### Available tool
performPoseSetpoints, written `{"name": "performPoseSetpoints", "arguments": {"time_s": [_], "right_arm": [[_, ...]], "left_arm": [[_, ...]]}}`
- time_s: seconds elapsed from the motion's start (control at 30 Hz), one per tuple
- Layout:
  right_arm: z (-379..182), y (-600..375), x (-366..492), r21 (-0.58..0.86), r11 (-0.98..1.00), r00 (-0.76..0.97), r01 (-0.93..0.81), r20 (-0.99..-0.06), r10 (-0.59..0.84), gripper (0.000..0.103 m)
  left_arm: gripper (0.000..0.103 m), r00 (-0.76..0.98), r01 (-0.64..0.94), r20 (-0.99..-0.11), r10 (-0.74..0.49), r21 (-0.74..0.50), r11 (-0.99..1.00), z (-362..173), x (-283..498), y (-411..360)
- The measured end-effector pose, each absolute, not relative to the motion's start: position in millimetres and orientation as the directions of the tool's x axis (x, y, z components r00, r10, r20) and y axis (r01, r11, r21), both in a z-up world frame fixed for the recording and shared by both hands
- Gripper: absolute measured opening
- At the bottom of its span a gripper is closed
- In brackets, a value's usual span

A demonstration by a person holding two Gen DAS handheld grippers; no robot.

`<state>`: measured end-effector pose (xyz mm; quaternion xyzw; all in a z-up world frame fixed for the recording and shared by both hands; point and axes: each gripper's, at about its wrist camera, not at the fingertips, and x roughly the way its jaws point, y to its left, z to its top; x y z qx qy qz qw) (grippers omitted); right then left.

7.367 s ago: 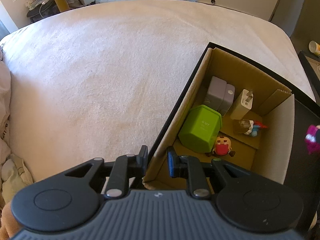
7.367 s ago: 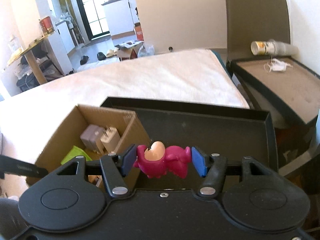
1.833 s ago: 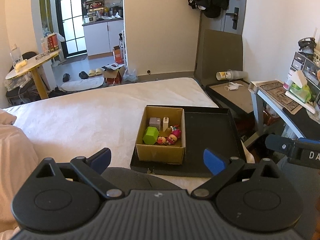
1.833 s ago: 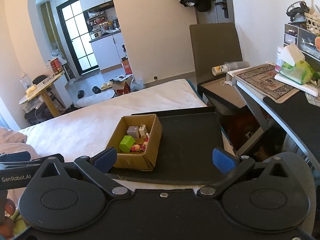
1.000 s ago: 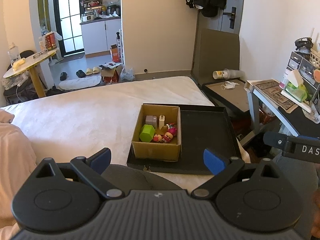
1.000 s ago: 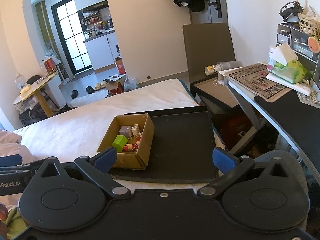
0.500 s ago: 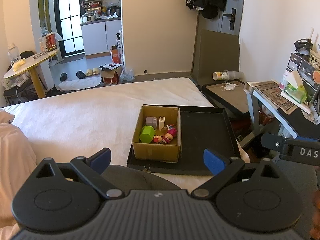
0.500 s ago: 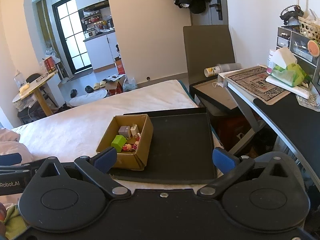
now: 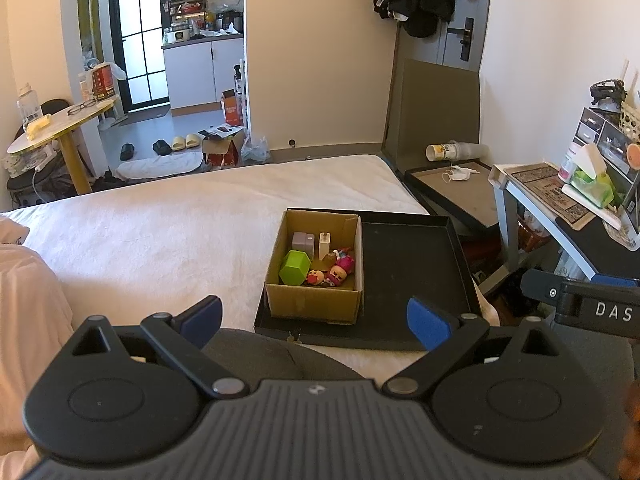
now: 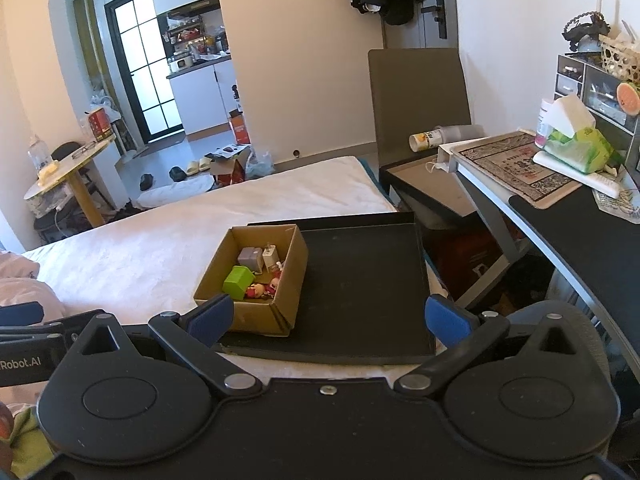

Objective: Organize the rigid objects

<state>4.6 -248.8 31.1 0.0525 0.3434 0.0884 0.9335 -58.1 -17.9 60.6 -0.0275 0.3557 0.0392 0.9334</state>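
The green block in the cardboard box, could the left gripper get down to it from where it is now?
Probably yes. The left gripper is open and empty, the cardboard box has no lid, and the green block sits uncovered at its left side. It would have to move forward and down first.

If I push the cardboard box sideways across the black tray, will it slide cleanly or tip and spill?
The cardboard box looks low and wide with a flat base on the black tray, so it should probably slide, not tip. Its thin walls may flex under a claw. The green block and the small figures lie loose inside, so they may shift.
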Motion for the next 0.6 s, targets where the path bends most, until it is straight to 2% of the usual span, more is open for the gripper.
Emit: {"name": "performPoseSetpoints", "arguments": {"time_s": [0.6], "right_arm": [[27.7, -249.5, 6.0, 0.150, 0.983, 0.748, -0.110, -0.638, 0.181, 0.103]], "left_arm": [[0.098, 0.737, -0.075, -0.675, 0.035, -0.029, 0.997, 56.5, -55.8, -19.6]]}}
